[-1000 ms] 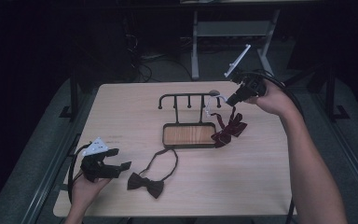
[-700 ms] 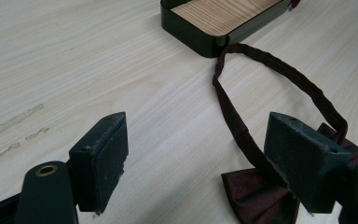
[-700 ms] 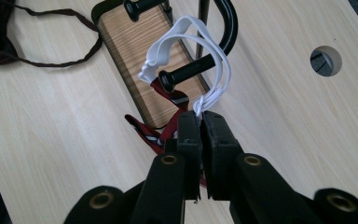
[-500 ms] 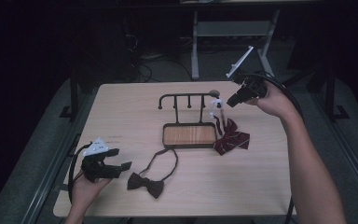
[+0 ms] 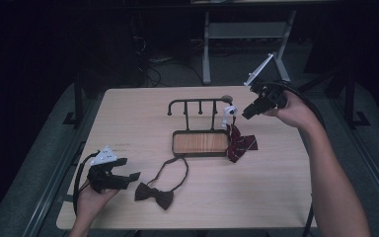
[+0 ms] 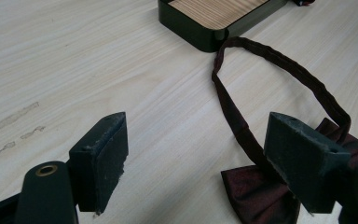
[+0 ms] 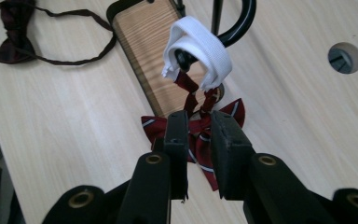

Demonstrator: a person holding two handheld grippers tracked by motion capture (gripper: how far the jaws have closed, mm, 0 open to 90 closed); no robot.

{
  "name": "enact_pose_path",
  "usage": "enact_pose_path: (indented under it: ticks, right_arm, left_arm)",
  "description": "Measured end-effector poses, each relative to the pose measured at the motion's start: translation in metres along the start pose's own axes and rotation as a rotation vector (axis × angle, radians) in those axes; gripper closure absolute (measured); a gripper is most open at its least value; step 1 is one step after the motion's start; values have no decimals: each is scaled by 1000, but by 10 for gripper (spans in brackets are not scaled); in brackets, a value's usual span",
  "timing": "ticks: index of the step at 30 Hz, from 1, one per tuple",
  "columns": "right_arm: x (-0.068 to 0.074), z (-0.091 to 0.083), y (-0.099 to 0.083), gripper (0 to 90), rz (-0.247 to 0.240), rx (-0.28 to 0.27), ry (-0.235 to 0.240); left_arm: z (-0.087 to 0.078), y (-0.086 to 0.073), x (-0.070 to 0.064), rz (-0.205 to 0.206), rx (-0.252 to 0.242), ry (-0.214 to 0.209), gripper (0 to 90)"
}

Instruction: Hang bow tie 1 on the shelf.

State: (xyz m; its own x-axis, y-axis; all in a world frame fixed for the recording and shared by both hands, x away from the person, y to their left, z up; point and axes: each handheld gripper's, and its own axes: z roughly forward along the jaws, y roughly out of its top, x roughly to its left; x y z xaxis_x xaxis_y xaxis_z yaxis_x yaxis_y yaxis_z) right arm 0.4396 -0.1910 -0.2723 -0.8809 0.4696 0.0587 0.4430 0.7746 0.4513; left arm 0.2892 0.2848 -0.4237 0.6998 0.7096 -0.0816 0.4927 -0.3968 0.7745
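High view: right gripper (image 5: pixel 243 113) is held above the desk (image 5: pixel 128 113) near its far right edge, just right of the black metal hook rack with a wood-grain base (image 5: pixel 200 143). Left gripper (image 5: pixel 128 177) sits low at the near left corner, in the person's left hand (image 5: pixel 91 197).

Right gripper view: jaws are narrowed to a small gap with nothing clamped between them. They sit just above the striped dark red bow tie (image 7: pixel 193 128). Its white elastic band (image 7: pixel 198 49) is looped over the rack's end hook (image 7: pixel 235 23), and the bow hangs down from it against the right end of the wood-grain base (image 7: pixel 144 51). High view puts that striped tie (image 5: pixel 239 144) touching the desk at the rack's right end.

Left gripper view: jaws are spread wide, holding nothing. 1 plain dark maroon bow tie with a thin neck strap (image 6: pixel 265 191) lies flat on the desk between and just beyond the jaws, partly behind the right jaw. Its strap loop (image 6: pixel 279 65) reaches up to the near corner of the rack base (image 6: pixel 214 23), close to it; contact unclear. High view: same tie (image 5: pixel 154 195) lies near the front edge, just right of the left gripper.
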Motion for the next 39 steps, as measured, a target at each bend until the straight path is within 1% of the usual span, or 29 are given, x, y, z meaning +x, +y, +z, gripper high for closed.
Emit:
enact_pose_path:
  ticks: [3,6,9,13,15,17,19,23,29,36,39]
  right_arm:
    - [0,1,-4,727,0,-8,6]
    - [3,2,-7,700,-15,-8,26]
    - [6,3,-8,683,-26,-12,28]
    - [9,4,-12,656,-30,-23,38]
    - [11,5,-15,645,-28,-24,44]
    - [12,7,-18,634,-32,-27,46]
    - [13,9,-21,624,-30,-32,52]
    - [15,13,-27,602,-34,-30,57]
    - [17,19,-39,580,-29,-31,62]
    - [21,25,-51,553,-23,-47,62]
    - [23,27,-55,533,-21,-54,59]
  left_arm:
    - [0,0,0,3,5,1,216]
    - [1,0,1,6,8,1,216]
    - [1,0,0,5,9,0,216]
    - [1,0,0,13,14,1,216]
    - [1,0,0,9,16,-1,216]
    - [2,0,1,21,19,0,216]
    - [3,0,1,20,19,0,216]
    - [3,-1,1,15,19,-1,216]
    - [4,-1,1,21,28,0,217]
    - [5,-1,0,12,25,-1,217]
    - [5,-1,0,17,29,0,218]
